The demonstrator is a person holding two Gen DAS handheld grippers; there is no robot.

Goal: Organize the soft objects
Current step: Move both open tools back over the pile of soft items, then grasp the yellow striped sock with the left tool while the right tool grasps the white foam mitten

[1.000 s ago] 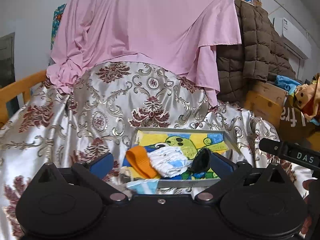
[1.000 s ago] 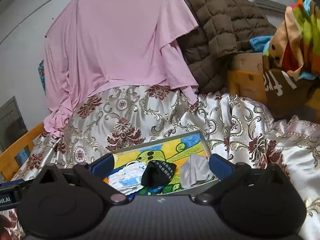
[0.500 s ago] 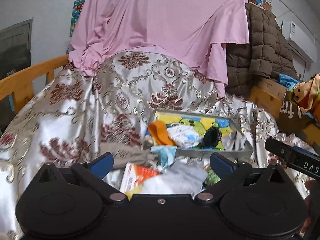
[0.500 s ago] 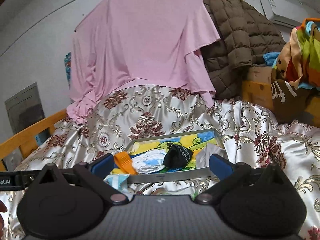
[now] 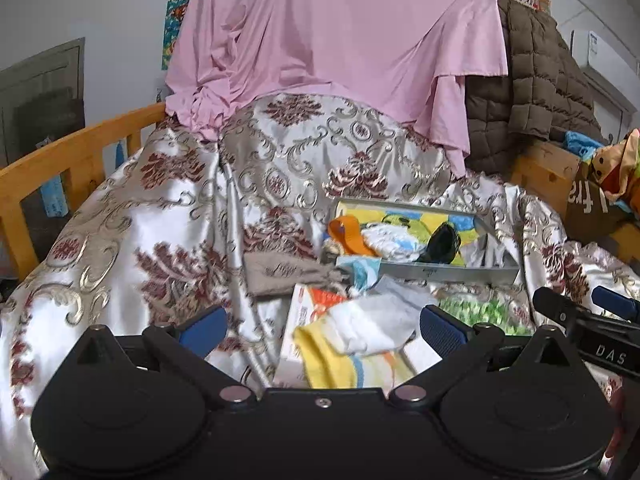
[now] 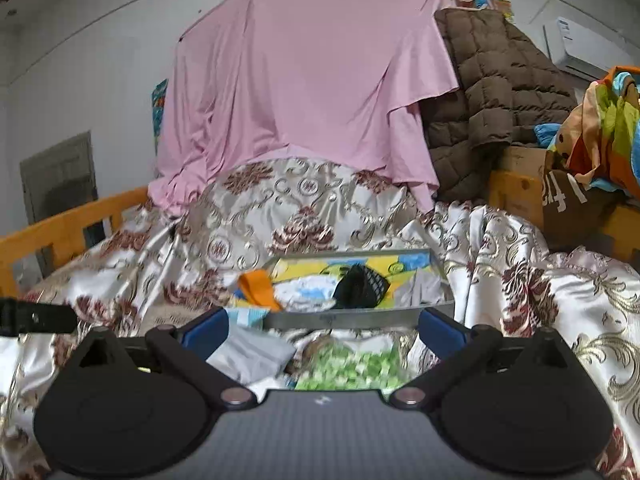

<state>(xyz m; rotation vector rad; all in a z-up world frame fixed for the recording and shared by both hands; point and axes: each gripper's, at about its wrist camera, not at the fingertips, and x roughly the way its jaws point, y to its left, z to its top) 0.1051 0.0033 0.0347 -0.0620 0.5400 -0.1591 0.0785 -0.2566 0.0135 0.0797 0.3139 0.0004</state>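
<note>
A metal tray (image 5: pixel 432 271) (image 6: pixel 344 317) with a cartoon picture lies on the patterned bedspread. It holds an orange cloth (image 5: pixel 349 233) (image 6: pixel 258 288), a white and blue cloth (image 5: pixel 394 242) (image 6: pixel 304 294), a black pouch (image 5: pixel 442 242) (image 6: pixel 362 284) and a grey cloth (image 5: pixel 478 251). In front of the tray lie a yellow and white sock (image 5: pixel 356 340), a grey sock (image 6: pixel 250 354), a green and white cloth (image 5: pixel 480 309) (image 6: pixel 352 364) and a taupe cloth (image 5: pixel 280 274). My left gripper (image 5: pixel 322 326) is open over the yellow sock. My right gripper (image 6: pixel 322 326) is open, nothing between its fingers.
A pink sheet (image 5: pixel 340 40) hangs behind the bed, with a brown quilted jacket (image 5: pixel 536 92) at the right. A wooden bed rail (image 5: pixel 60 160) runs along the left. Wooden boxes and colourful fabric (image 6: pixel 600 140) are piled at the right.
Both grippers have drawn back from the tray and risen. The loose socks and cloths in front of the tray have come into view. Both stay open.
</note>
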